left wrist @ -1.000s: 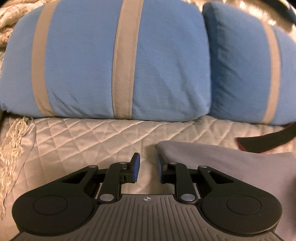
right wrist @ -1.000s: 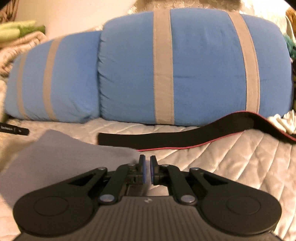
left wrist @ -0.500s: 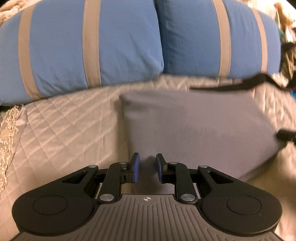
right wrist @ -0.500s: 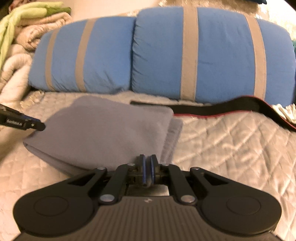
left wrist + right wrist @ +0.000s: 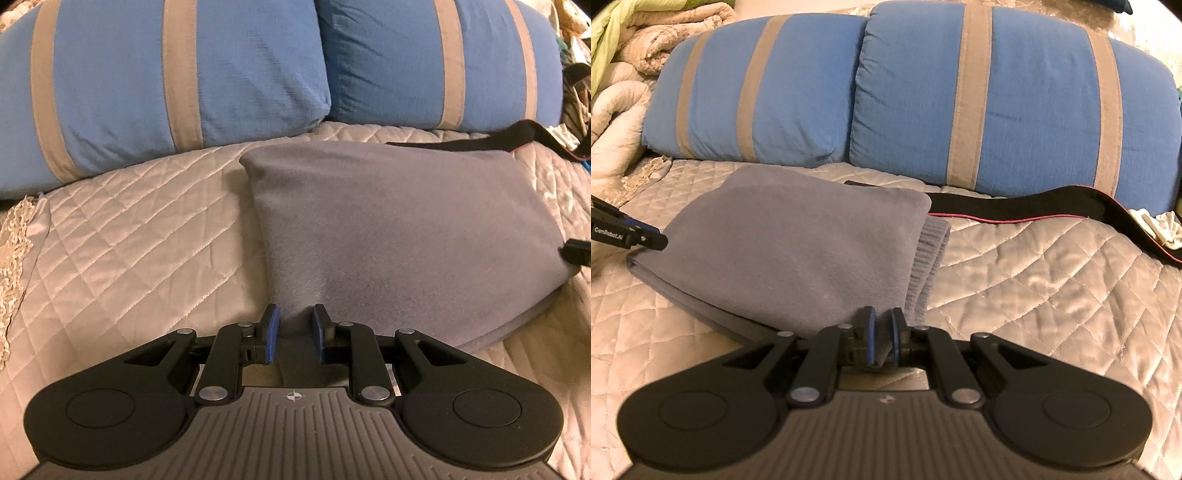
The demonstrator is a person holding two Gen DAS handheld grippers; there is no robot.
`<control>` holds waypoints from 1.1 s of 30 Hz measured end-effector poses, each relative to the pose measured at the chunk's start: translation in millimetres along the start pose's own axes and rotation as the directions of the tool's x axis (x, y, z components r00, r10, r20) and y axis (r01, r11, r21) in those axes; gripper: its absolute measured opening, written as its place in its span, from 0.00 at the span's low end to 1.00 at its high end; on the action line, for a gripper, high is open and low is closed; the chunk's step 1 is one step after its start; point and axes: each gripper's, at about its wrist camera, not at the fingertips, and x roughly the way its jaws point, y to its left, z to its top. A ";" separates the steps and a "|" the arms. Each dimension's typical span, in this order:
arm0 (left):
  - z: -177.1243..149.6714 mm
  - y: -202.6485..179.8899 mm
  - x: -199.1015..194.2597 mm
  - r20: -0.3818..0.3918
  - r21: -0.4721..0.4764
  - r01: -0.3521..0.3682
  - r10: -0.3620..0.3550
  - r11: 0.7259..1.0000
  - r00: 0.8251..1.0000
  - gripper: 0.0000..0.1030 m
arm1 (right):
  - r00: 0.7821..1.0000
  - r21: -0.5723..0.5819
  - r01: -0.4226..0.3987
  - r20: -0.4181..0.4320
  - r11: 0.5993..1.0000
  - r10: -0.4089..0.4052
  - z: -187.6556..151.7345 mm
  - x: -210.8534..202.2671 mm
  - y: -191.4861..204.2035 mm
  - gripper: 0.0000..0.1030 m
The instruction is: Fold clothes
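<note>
Tools pinch folded grey garment (image 5: pixel 399 229): right tool (image 5: pixel 882 341) clamped, left tool (image 5: pixel 293 334) jaws parted round cloth; release gently, keeping edges aligned.

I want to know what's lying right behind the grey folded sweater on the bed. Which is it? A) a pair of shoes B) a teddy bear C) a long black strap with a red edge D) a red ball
C: in the right wrist view a long black strap with a thin red edge lies on the quilted bedspread, running from behind the grey sweater along the foot of the blue pillows.
</note>
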 end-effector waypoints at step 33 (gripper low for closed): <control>52.4 -53.6 10.9 0.197 -0.028 0.116 -0.108 0.993 0.974 0.16 | 0.989 0.078 -0.081 0.129 0.994 0.070 66.1 29.4 49.2 0.28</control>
